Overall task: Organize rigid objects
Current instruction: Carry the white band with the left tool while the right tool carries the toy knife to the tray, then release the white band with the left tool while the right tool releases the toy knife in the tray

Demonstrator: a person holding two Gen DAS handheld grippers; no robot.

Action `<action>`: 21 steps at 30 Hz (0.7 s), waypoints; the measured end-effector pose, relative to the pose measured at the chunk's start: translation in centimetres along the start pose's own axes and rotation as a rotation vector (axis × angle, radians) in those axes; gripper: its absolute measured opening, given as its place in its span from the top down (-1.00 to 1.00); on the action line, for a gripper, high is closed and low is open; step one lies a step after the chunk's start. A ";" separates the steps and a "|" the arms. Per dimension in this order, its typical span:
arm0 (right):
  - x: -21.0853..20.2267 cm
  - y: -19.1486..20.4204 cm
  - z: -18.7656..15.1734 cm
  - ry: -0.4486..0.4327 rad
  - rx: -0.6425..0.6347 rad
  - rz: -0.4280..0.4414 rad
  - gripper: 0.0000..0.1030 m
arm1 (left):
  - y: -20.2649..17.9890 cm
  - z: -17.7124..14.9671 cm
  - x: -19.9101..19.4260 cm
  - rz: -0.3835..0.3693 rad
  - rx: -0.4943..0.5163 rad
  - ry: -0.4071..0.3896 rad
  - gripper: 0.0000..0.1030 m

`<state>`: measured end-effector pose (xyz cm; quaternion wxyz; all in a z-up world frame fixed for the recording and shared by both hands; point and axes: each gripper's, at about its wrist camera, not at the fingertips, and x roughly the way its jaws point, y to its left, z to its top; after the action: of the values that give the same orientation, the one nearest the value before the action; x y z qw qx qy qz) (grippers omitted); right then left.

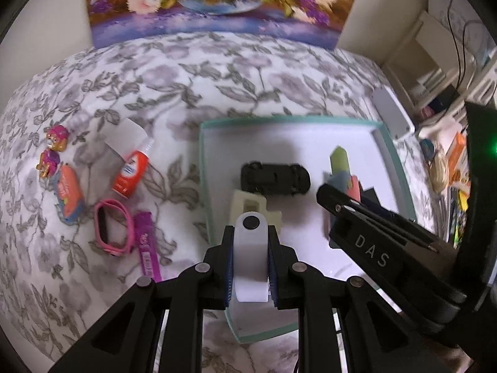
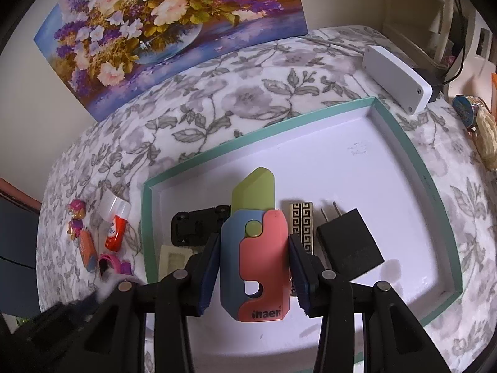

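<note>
Toy knife of pink, blue and green plastic [image 2: 254, 248], long axis toward twelve o'clock, sits clamped in right gripper [image 2: 253, 267] above teal-rimmed white tray [image 2: 403, 136]; left gripper [image 1: 250, 267] clenches white plastic piece [image 1: 251, 258].

Home, likely bedroom or living room. Soft floral-print cover [image 2: 248, 99] with grey leaves spreads under and ahead of grippers. Flower painting [image 2: 167, 31] leans on cream wall beyond them. Child's items left of left gripper: toy pup figure [image 1: 52, 150], pink wristband [image 1: 113, 222]. Teal-rimmed tray [image 2: 403, 143] lies below right gripper. Cluttered shelves [image 1: 435, 87] with cables and household oddments to far right.
</note>
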<state>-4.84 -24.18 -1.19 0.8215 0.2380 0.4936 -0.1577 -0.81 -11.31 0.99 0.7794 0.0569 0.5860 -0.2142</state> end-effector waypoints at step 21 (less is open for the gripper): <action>2.8 0.6 -1.2 0.143 -0.040 -0.026 0.10 | -0.5 -1.3 4.0 -0.014 -0.005 0.132 0.62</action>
<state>-4.12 -23.14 -4.03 0.7866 0.2261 0.5571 -0.1409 -1.27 -12.36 -3.11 0.7377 0.0649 0.6370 -0.2140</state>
